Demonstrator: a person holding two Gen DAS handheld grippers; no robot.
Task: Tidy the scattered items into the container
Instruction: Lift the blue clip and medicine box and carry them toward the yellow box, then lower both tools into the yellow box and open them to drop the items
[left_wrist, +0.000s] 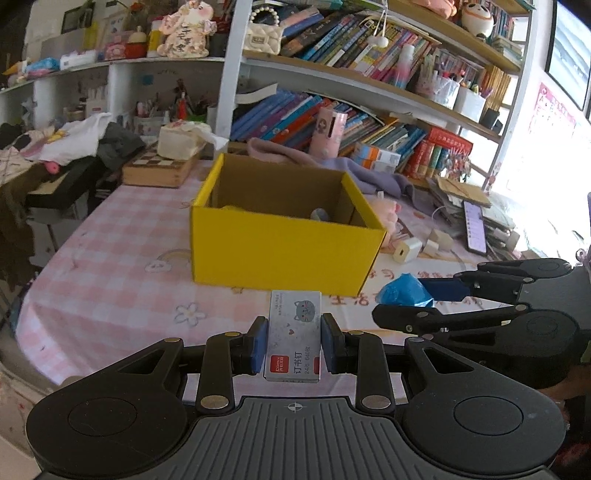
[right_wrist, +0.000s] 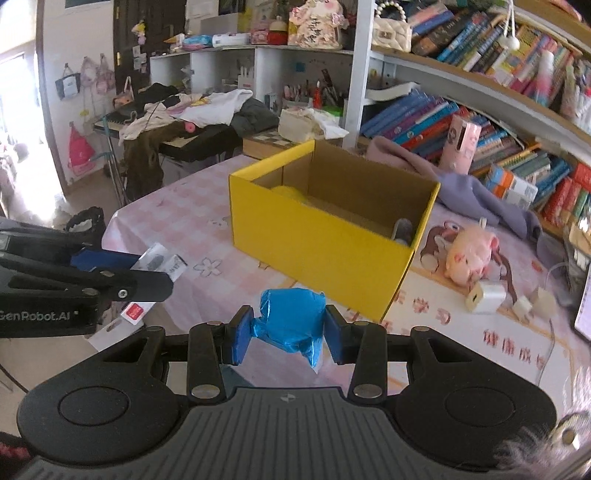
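Left wrist view is showing the left gripper (left_wrist: 294, 341) nearest, its fingers (left_wrist: 258, 345) nearly closed and pressing on both long sides of a grey staple box (left_wrist: 294, 332). The flat box is pointing its long axis forward, toward the yellow box (left_wrist: 280, 251) sitting just beyond it on the pink checked bench (left_wrist: 110, 273). To the right, the right gripper (left_wrist: 404, 297) is reaching in from the side, gripping a blue wrapped bundle (left_wrist: 402, 293).

Right wrist view is showing those fingers (right_wrist: 242, 341) slightly apart and clamping the crumpled bundle (right_wrist: 290, 319) between them; the bundle is lumpy, with no clear long axis. The left gripper (right_wrist: 162, 273) is coming in from the left edge, the staple box (right_wrist: 159, 262) sticking out of it. The open yellow box (right_wrist: 317, 254) is standing straight ahead with nothing between it and either held item; a small grey object (right_wrist: 402, 229) is lying inside its right corner. Beyond and right of it, a pink plush toy (right_wrist: 469, 254), white chargers (right_wrist: 485, 297) and a purple cloth (right_wrist: 476, 199) are lying on the bench, with bookshelves (right_wrist: 480, 92) behind.
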